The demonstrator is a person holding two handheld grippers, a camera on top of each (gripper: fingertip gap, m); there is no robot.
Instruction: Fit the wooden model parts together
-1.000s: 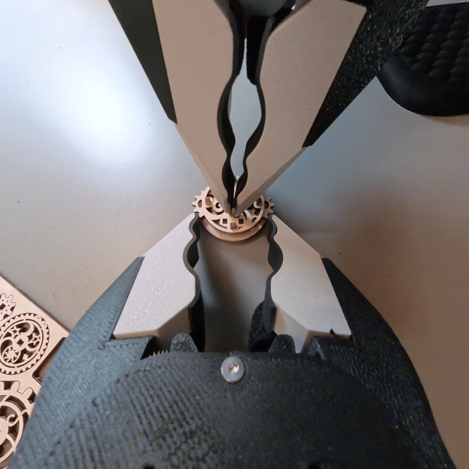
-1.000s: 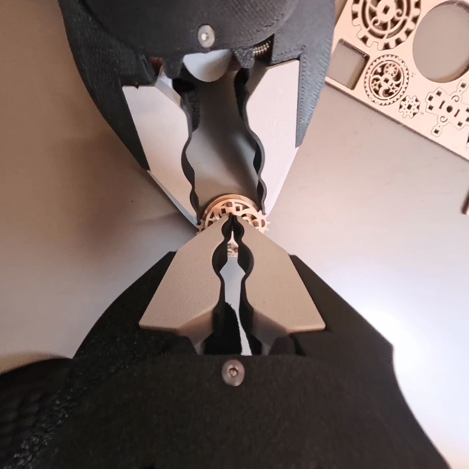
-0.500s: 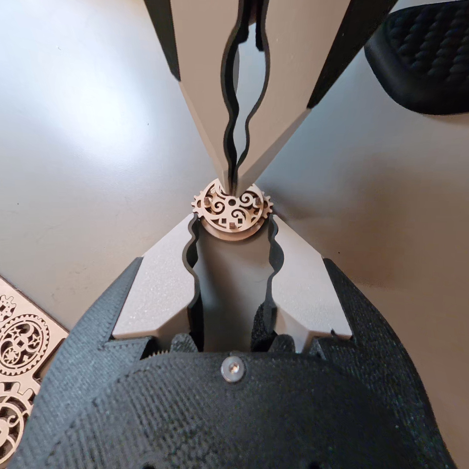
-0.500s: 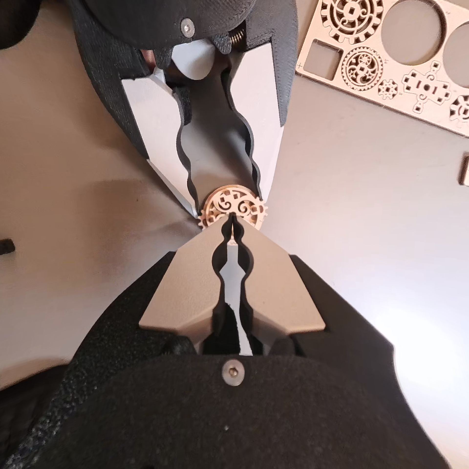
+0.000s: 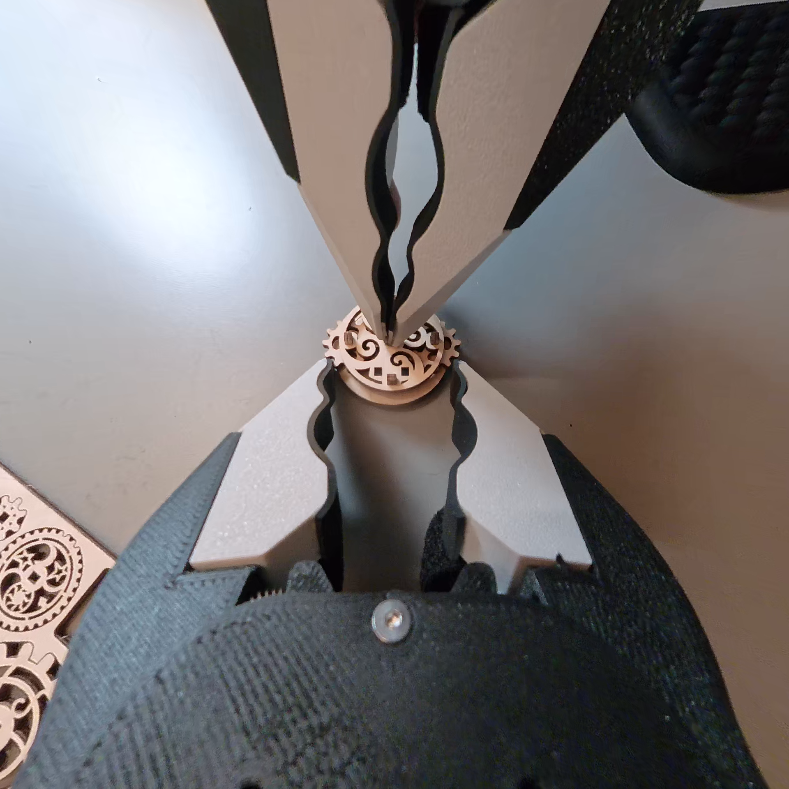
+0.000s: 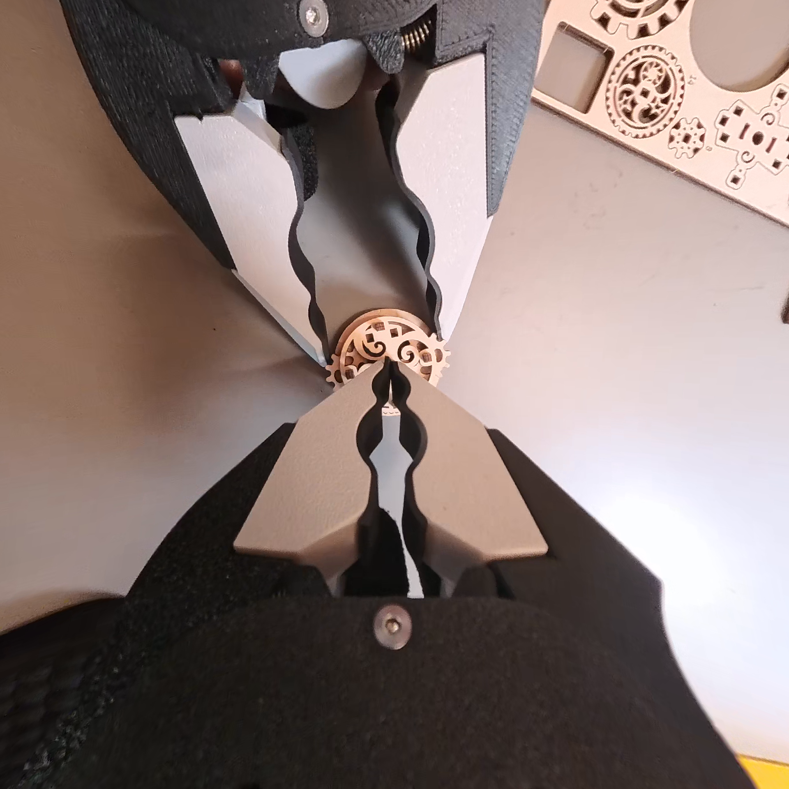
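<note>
I have the left gripper [image 5: 390, 371] pinching the wooden gear assembly [image 5: 390, 356] by its edges, its fingers [image 5: 273, 478] spread only as wide as the stacked discs and touching them on both sides. The assembly lies flat at the fingertips, above the grey tabletop [image 5: 128, 256], a toothed gear with scroll cut-outs on top of a plain round disc.

My right gripper [image 6: 390, 363] comes in from the opposite side, tips meeting the gear's centre. Its fingers [image 6: 324, 469] are pressed nearly together, and in the right wrist view a small pale piece [image 6: 390, 407] shows in the narrow gap between them (too small for me to say what it is, or whether it is truly clamped).

The laser-cut parts sheet [image 6: 666, 98] lies on the tabletop well apart from the work, with gears uncut in it and several empty holes. A corner of it also shows at the lower left of the left wrist view.
</note>
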